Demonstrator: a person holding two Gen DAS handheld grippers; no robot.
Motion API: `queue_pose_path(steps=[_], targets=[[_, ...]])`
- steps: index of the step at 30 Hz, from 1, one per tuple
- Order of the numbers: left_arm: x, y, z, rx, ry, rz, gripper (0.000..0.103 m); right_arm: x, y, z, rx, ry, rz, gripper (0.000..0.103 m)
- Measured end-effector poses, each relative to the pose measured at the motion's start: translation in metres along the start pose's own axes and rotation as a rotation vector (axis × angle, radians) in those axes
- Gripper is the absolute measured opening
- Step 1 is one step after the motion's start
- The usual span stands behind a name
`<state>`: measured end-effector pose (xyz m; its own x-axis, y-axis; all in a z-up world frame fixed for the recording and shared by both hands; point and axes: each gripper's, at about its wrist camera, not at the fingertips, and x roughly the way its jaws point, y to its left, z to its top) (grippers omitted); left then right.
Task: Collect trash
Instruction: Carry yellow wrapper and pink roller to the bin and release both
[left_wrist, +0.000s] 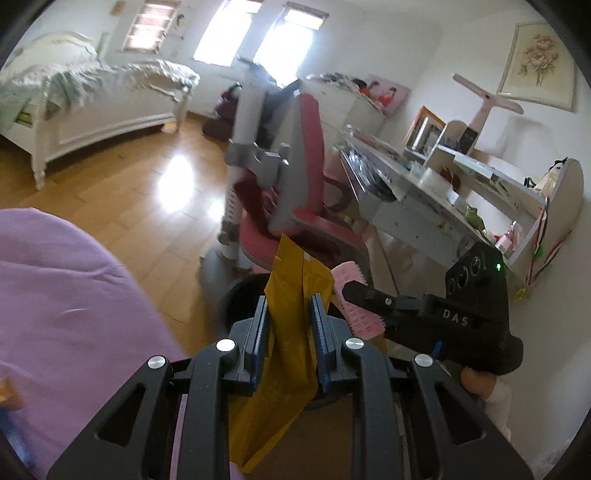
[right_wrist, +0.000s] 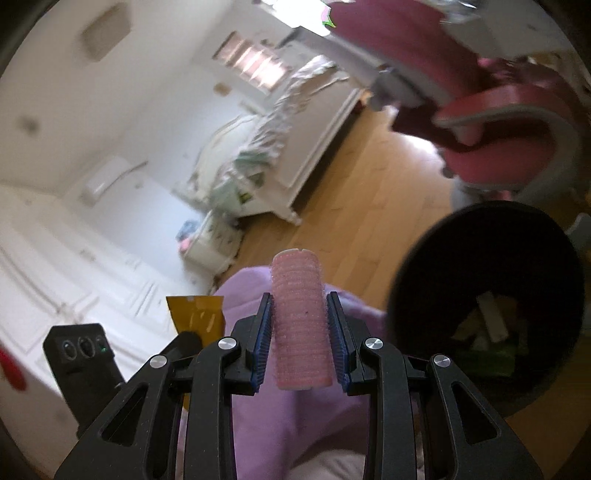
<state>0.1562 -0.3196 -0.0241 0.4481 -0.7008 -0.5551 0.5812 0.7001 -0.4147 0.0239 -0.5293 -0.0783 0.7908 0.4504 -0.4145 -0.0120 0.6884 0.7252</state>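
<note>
Trash in our grip comprises two items, one per claw.

Left wrist view: we see the left claw (left_wrist: 289, 325) clenched on a yellow foil wrapper (left_wrist: 286, 354), which stands upright between the blue pads (left_wrist: 260, 328) and runs from 12 o'clock above the tips down to 6 o'clock beneath the frame. At 3 o'clock of the wrapper, the right claw (left_wrist: 351, 291) enters from the right side, carrying a pink hair roller (left_wrist: 354, 314). Behind both, at 12 o'clock, stands a pink desk chair (left_wrist: 295, 192) on the wooden floor (left_wrist: 147, 192); the bench (left_wrist: 424, 199) lies at 2 o'clock, a white bed (left_wrist: 85, 107) at 10 o'clock. Lilac fabric (left_wrist: 66, 302) fills the area at 9 o'clock.

Right wrist view: we see the right claw (right_wrist: 300, 325) grasping the pink hair roller (right_wrist: 300, 325) lengthwise, its sides touching both pads. At 3 o'clock of the roller, a black waste bin (right_wrist: 413, 295) stands open with scraps inside. At 9 o'clock, the left claw's body and the yellow foil wrapper (right_wrist: 197, 317) appear. The image is blurred.
</note>
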Motion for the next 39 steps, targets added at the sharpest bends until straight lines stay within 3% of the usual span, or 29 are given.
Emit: queue_pose_path(steps=[8,26,29,30,32,34,39], targets=[[0.066,-0.002,0.003,-0.044,0.080,-0.050,0.022,0.000,-0.060,0.007,0.094,-0.020,-0.066,0.030],[0.147,0.018,-0.004,-0.123,0.191,-0.080,0.024,0.032,-0.106,0.006,0.154,0.012,-0.151,0.030],[0.155,0.019,-0.003,-0.127,0.220,-0.068,0.029,0.036,-0.107,0.008,0.157,0.020,-0.163,0.032],[0.156,0.019,-0.002,-0.130,0.228,-0.070,0.031,0.037,-0.107,0.008,0.175,0.031,-0.168,0.039],[0.156,0.018,-0.001,-0.137,0.231,-0.073,0.054,0.036,-0.106,0.006,0.189,0.025,-0.177,0.048],[0.151,0.018,0.000,-0.139,0.213,-0.084,0.063,0.035,-0.106,0.007,0.187,0.020,-0.182,0.050],[0.133,0.018,0.002,-0.147,0.190,-0.078,0.064,0.035,-0.103,0.008,0.175,0.019,-0.186,0.050]])
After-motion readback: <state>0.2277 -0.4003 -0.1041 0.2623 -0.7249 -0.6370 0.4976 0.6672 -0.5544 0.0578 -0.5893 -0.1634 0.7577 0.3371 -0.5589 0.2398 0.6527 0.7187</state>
